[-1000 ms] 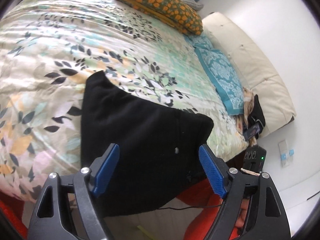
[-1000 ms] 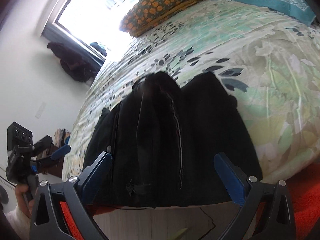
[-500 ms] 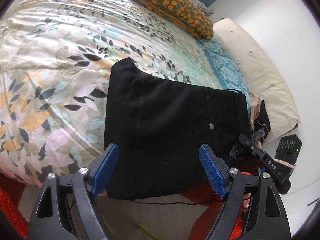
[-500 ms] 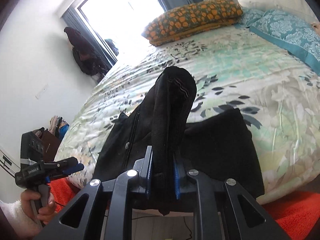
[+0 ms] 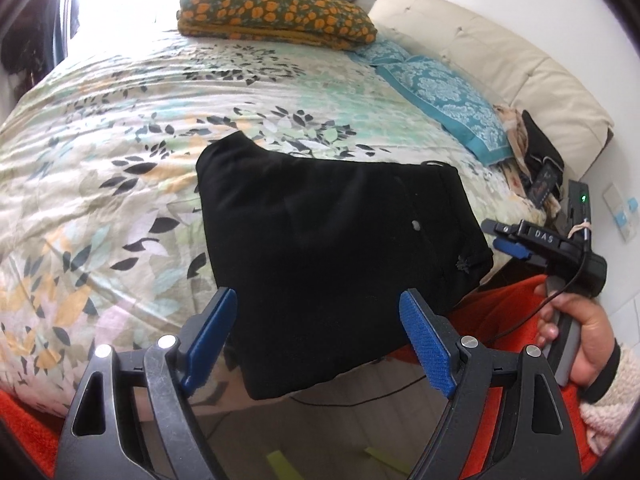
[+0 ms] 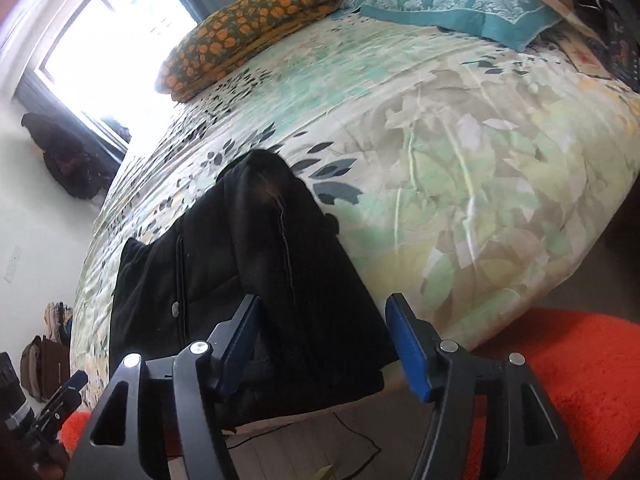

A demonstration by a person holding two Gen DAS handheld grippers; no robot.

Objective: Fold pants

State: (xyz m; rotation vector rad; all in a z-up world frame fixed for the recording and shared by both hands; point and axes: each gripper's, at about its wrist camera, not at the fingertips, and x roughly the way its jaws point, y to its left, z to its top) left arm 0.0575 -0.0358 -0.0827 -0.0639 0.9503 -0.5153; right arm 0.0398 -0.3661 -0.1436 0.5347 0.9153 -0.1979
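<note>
The black pants lie folded in a block at the near edge of the bed, partly overhanging it. In the right wrist view the pants show a raised fold running away from me. My left gripper is open and empty, just in front of the pants' near edge. My right gripper is open, its fingers either side of the pants' near edge without holding them. The right gripper also shows in the left wrist view, held in a hand at the pants' right corner.
The bed has a floral duvet. An orange-spotted pillow and a teal pillow lie at the head, by a cream headboard. Clothes lie heaped at the right edge. An orange rug covers the floor.
My right gripper, shut on a lifted fold of the pants half a second ago, has opened and the fold has dropped onto the bed. The left gripper stayed open and swung left.
</note>
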